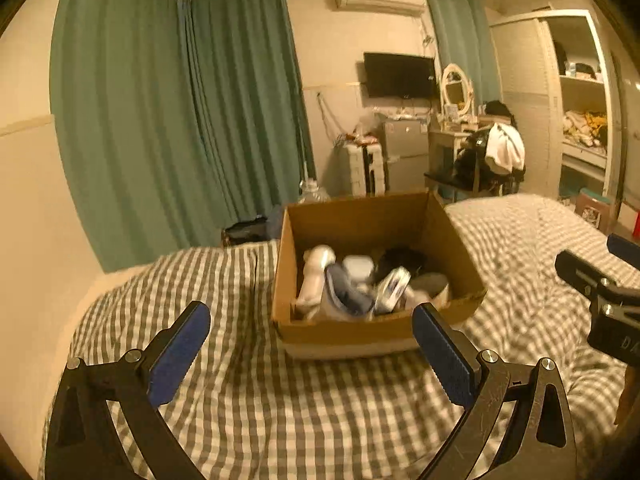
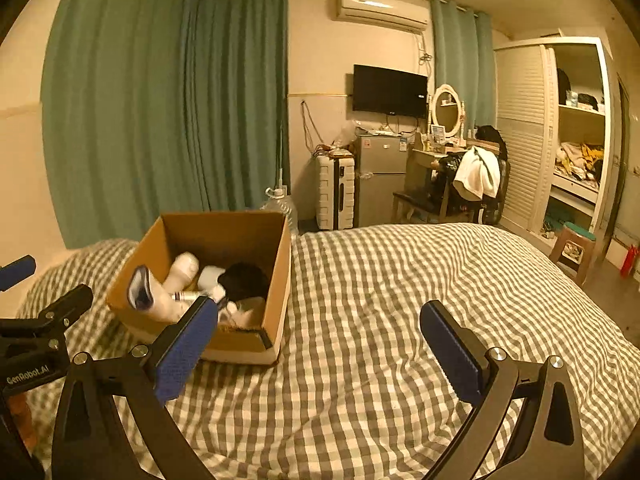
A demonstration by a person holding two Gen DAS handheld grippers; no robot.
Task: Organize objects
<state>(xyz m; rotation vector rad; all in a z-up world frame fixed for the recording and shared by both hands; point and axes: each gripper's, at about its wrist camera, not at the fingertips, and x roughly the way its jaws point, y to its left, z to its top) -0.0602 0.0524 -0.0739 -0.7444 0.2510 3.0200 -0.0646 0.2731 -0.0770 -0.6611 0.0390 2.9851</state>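
Observation:
An open cardboard box (image 1: 352, 216) sits on the checked bed, also in the right wrist view (image 2: 280, 276). Inside lie several items: a white bottle (image 1: 316, 276), a blue-and-white item (image 1: 344, 292), a white case (image 1: 358, 268), a small package (image 1: 394, 288) and something black (image 1: 400, 260). My left gripper (image 1: 312, 320) is open and empty, just short of the box's near wall. My right gripper (image 2: 320, 320) is open and empty over the bedcover, to the right of the box; it shows at the right edge of the left wrist view (image 1: 600, 280).
The grey-and-white checked bedcover (image 2: 400, 300) fills the foreground. Beyond the bed stand a water jug (image 2: 282, 204), a white suitcase (image 2: 336, 192), a small fridge (image 2: 380, 180), a dressing table with chair (image 2: 460, 176) and an open wardrobe (image 2: 576, 148). Green curtains hang on the left.

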